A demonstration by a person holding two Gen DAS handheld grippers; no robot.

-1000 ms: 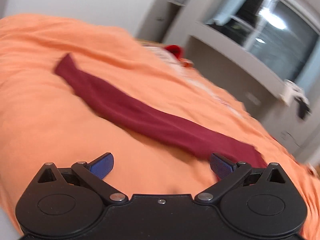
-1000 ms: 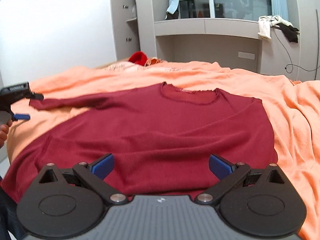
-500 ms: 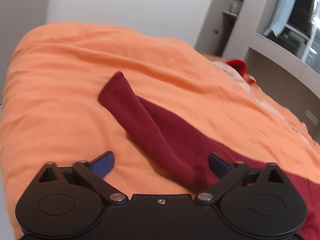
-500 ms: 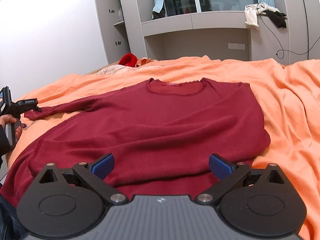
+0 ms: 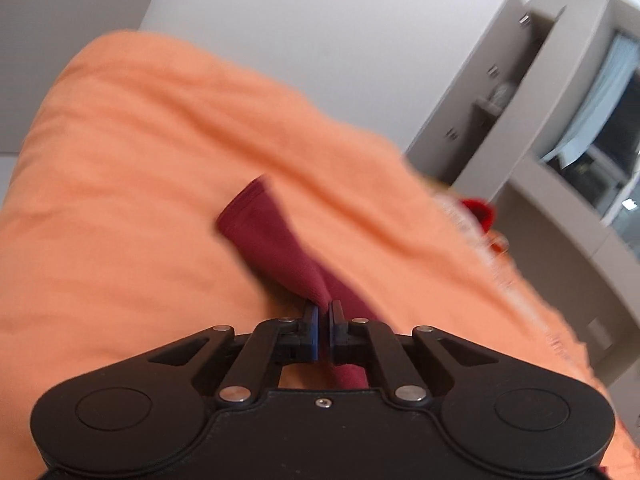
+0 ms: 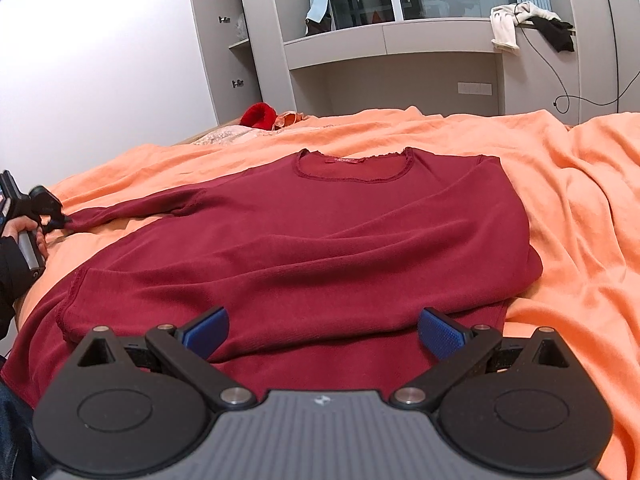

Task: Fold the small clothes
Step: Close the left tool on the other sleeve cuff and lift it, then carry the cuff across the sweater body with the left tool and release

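While one dark red shirt [image 6: 320, 248] lies flat on the orange bed [image 6: 580, 216], the left claw [image 5: 323, 330] pinches its one outstretched left sleeve [image 5: 272, 240], and the right claw [image 6: 322, 330] hovers agape over its near hem.

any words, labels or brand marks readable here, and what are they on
No text reads clearly.
Neck label of the red shirt: small red tag with marks, too small to read.
Right hand-held gripper: small embossed emblem on its grey body, not legible as letters.
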